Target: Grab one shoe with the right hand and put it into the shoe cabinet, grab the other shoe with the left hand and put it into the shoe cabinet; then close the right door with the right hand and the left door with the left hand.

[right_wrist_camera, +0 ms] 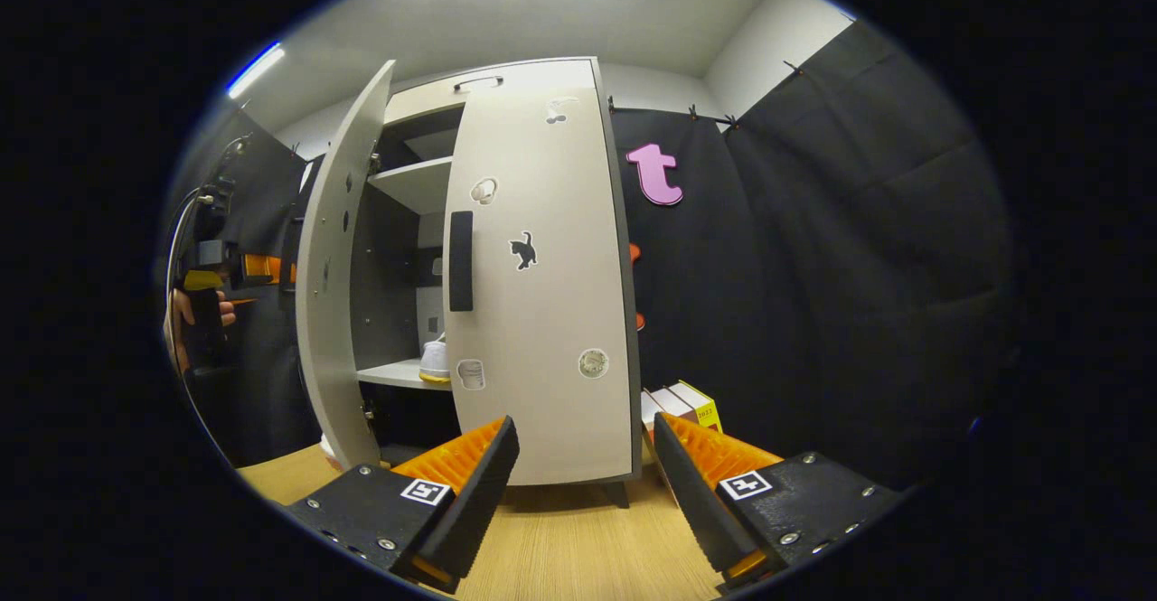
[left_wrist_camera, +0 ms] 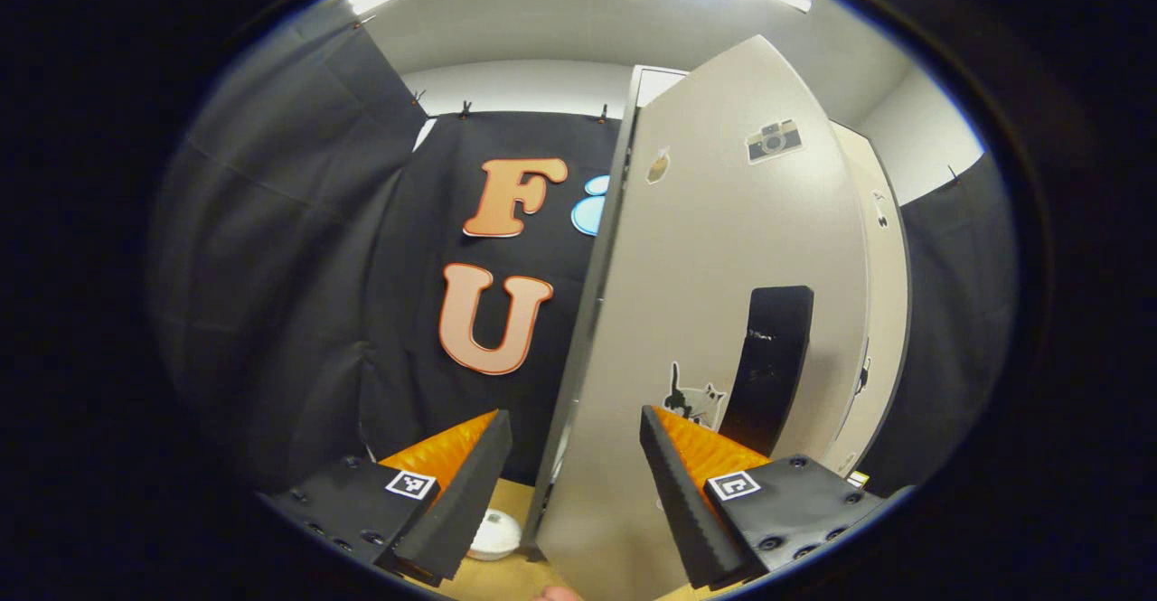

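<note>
In the right gripper view the pale shoe cabinet (right_wrist_camera: 542, 86) stands ahead. Its right door (right_wrist_camera: 542, 294), with a black handle (right_wrist_camera: 461, 260), lies flat against the front. Its left door (right_wrist_camera: 336, 294) swings out. A white shoe (right_wrist_camera: 435, 361) sits on a shelf (right_wrist_camera: 398, 373) inside. My right gripper (right_wrist_camera: 583, 443) is open and empty, a little short of the right door. In the left gripper view my left gripper (left_wrist_camera: 576, 434) is open right at the left door (left_wrist_camera: 714, 248), whose edge runs between the fingers without touching them. Its black handle (left_wrist_camera: 770, 366) is just beyond the right finger. A hand holds the left gripper (right_wrist_camera: 212, 280) behind that door.
Some books (right_wrist_camera: 682, 402) stand on the wooden floor (right_wrist_camera: 578, 538) to the right of the cabinet. A small white round object (left_wrist_camera: 495, 533) lies on the floor near the left door's foot. Black cloth walls close in on all sides.
</note>
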The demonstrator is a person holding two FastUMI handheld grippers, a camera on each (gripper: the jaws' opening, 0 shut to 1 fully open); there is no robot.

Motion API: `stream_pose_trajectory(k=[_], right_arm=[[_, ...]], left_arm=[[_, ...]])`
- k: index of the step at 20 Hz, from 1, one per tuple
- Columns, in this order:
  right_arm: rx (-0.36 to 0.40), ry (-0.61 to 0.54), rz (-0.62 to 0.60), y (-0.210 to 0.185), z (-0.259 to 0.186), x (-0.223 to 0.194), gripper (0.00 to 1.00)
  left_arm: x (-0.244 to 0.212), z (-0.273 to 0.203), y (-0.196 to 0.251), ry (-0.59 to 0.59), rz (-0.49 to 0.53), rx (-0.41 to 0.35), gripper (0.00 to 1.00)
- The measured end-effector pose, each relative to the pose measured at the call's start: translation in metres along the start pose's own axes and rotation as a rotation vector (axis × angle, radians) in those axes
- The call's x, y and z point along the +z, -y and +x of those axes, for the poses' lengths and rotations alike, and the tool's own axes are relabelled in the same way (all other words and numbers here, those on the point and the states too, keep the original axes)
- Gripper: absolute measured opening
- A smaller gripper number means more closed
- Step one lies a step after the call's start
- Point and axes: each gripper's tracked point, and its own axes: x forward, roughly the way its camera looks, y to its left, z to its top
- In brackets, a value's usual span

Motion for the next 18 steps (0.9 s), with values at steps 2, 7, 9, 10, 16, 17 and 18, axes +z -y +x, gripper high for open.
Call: stream_pose_trajectory(k=[2, 7, 9, 10, 16, 17, 18], right_arm=[[-0.006, 0.000, -0.001, 0.003, -0.001, 0.001, 0.93], [-0.019, 0.011, 0.009, 0.009, -0.003, 0.005, 0.92], [-0.016, 0.008, 0.018, 0.006, -0.001, 0.004, 0.92], [-0.012, 0.006, 0.025, 0.004, 0.000, 0.004, 0.92], [0.020, 0.004, 0.033, -0.006, 0.003, 0.005, 0.93], [0.025, 0.004, 0.031, -0.008, 0.004, 0.005, 0.93], [0.030, 0.002, 0.029, -0.010, 0.004, 0.005, 0.92]], left_arm=[[-0.009, 0.007, 0.019, -0.019, 0.006, -0.044, 0.91], [-0.004, 0.001, 0.025, -0.005, 0.005, -0.041, 0.96], [-0.001, -0.009, 0.024, 0.011, 0.031, -0.027, 0.96], [0.000, -0.014, 0.023, 0.016, 0.043, -0.020, 0.93], [-0.020, -0.058, 0.037, 0.017, 0.083, -0.017, 0.96], [-0.025, -0.066, 0.039, 0.018, 0.085, -0.018, 0.96], [-0.031, -0.074, 0.042, 0.018, 0.088, -0.017, 0.96]])
